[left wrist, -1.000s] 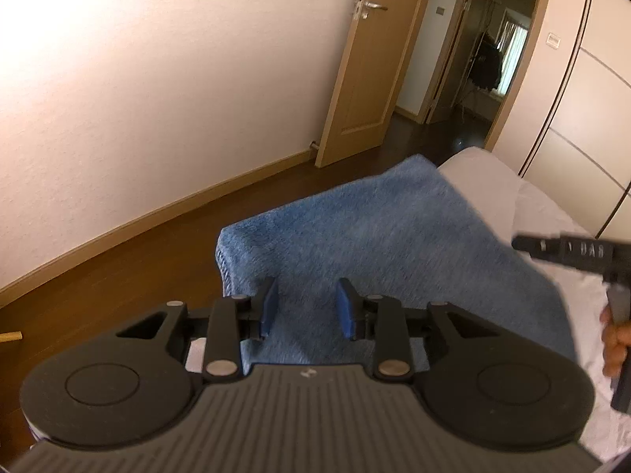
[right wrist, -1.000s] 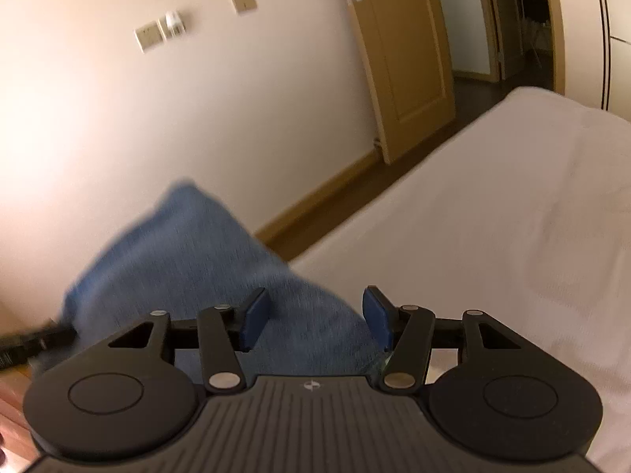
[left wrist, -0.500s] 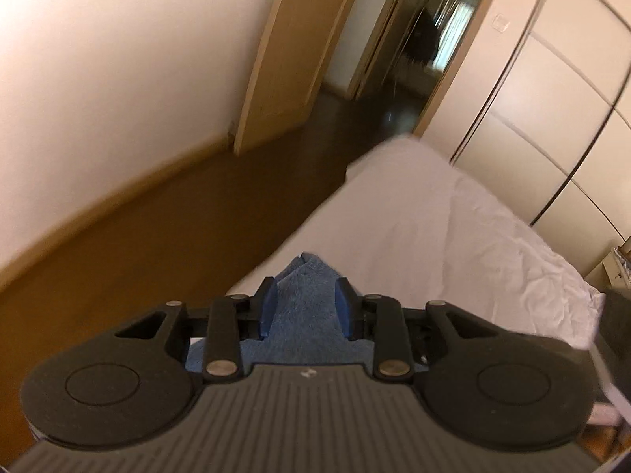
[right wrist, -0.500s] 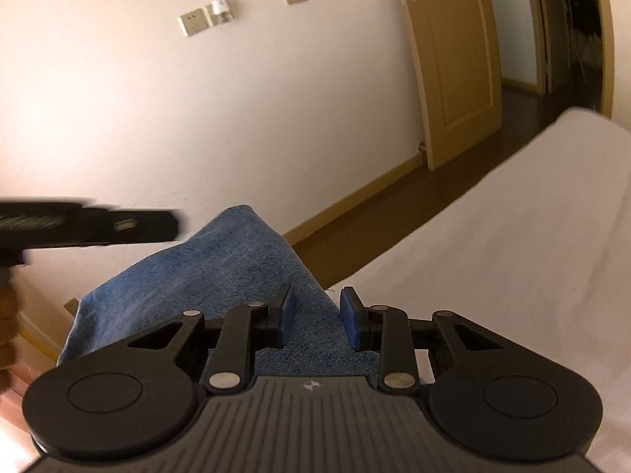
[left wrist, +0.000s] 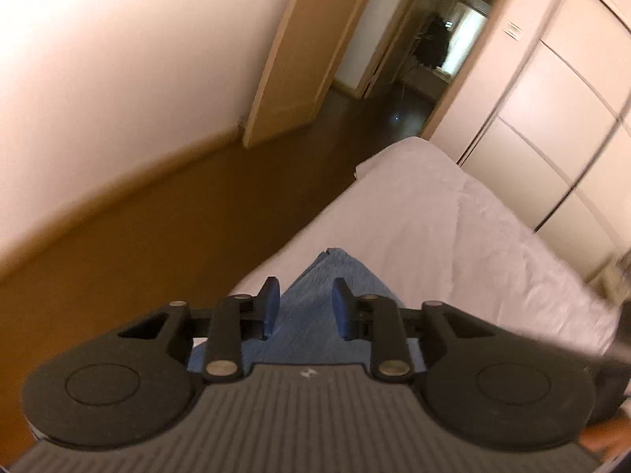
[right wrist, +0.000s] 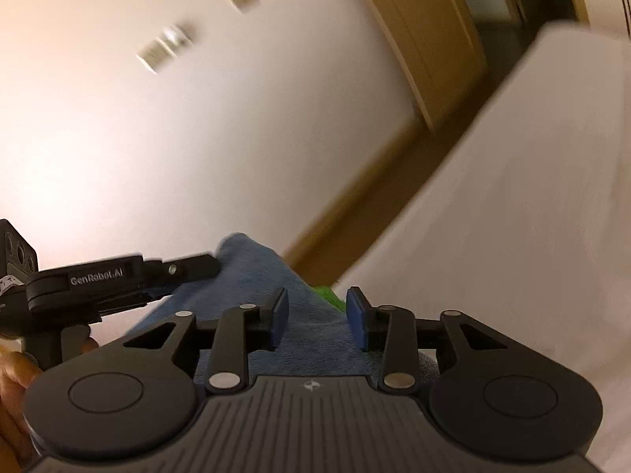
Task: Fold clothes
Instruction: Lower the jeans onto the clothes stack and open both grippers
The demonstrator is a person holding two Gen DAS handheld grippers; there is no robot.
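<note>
Since the earlier frame, the blue cloth [left wrist: 315, 307] seen from the left wrist has been drawn from a broad spread sheet into a narrow peak, and more of the bed [left wrist: 453, 216] is uncovered beyond it. The left gripper [left wrist: 303, 307] is held over the near left edge of the bed; its fingers [left wrist: 270, 305] are closing, with the cloth between them, though whether the pads press it cannot be told. Door [left wrist: 292, 63] and wardrobe [left wrist: 552, 118] are blurred.

From the right wrist, the view has been rolled, so wall and bed [right wrist: 512, 216] appear tilted. The right gripper [right wrist: 317, 315] has its fingers [right wrist: 278, 315] opening, with the blue cloth [right wrist: 256, 268] between them. The left gripper [right wrist: 197, 266] is now seen at the left, its tip touching the raised far corner of the cloth. A green scrap [right wrist: 325, 293] is visible beside the cloth.
</note>
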